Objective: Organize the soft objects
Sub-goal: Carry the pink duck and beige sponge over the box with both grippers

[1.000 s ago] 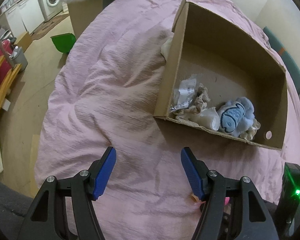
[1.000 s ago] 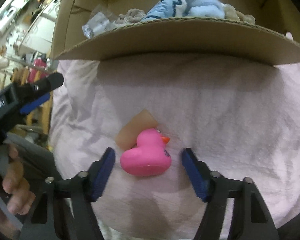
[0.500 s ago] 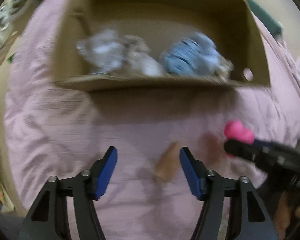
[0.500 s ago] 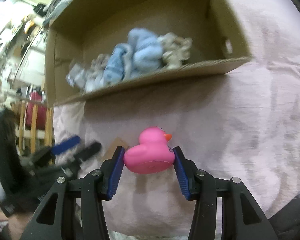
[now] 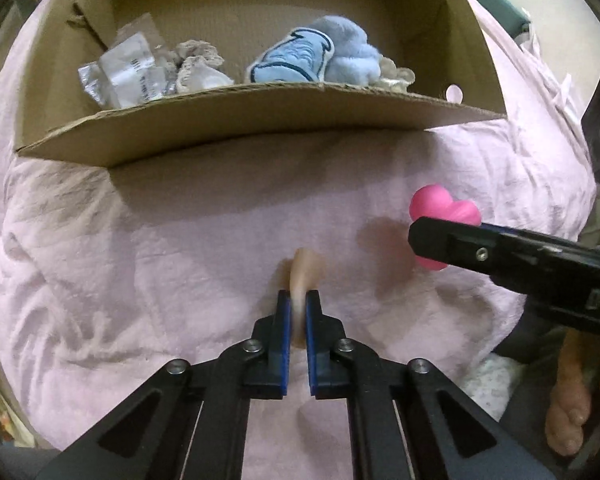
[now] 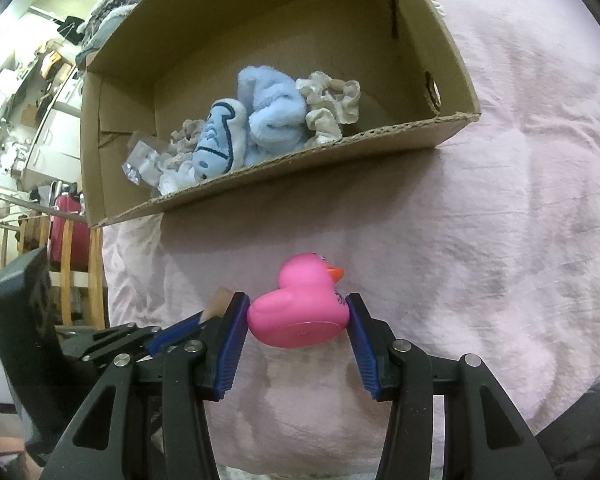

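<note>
Duck [image 6: 300,307] sits clamped between your right gripper [image 6: 296,322] pads, one pad on its tail side, one on its chest, beak pointing right. A second ago those jaws were spread wide around it on the bedspread; half a second ago they had already closed, and now the duck rides clear of the fabric, base showing.

Your left gripper [image 5: 296,312] is pinched nearly closed on the beige soft piece [image 5: 305,276], which sticks out past the blue pads and is squashed thin between them. Half a second ago the jaws were spread with that piece lying loose near the right pad; a second ago this camera looked at the box from further off and to the side.

From the left wrist view, the right gripper [image 5: 440,236] comes in from the right with the duck [image 5: 444,210] lifted, shadow under it on the pink bedspread [image 5: 180,260].

Cardboard box [image 5: 260,120] lies just beyond both grippers, open side facing you, holding a blue plush [image 6: 260,120], cream scrunchies [image 6: 332,104] and a clear packet [image 5: 124,72].
</note>
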`<state>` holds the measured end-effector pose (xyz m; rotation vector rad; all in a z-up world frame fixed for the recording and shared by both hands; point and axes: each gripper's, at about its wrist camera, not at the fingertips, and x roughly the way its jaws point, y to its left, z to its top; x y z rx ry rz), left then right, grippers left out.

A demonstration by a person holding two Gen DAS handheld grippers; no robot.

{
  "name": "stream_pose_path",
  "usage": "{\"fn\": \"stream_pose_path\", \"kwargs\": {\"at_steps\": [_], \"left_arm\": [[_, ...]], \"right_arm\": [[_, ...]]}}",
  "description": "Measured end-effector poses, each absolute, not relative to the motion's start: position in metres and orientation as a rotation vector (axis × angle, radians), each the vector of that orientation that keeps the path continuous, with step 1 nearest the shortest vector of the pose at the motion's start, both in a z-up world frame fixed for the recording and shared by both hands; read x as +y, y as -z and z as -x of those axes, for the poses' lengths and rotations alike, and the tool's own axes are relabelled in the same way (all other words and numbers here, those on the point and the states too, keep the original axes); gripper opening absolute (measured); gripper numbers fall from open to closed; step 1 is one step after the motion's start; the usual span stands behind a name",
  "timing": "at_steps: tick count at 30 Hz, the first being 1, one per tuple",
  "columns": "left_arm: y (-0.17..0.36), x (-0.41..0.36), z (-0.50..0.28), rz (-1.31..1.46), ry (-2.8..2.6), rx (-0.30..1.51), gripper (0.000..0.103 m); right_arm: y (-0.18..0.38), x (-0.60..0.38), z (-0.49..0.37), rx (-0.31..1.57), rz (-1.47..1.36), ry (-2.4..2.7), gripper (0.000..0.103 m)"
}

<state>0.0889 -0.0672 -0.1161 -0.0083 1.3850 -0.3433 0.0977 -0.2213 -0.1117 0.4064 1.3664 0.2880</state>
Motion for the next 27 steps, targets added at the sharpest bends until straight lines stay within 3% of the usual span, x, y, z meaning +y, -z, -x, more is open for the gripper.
{"fn": "stream_pose_path", "kwargs": {"at_steps": [20,27], "left_arm": [[0.061,-0.006,-0.083,0.1,0.106,1.149,0.006],[0.037,-0.008,-0.077,0.098,0.057,1.016,0.006]], "right_arm": [[0.102,-0.217,-0.096,1.342,-0.365,-0.301,0.052],[0.079,-0.214,-0.092,1.246,-0.376,-0.374,0.052]]}}
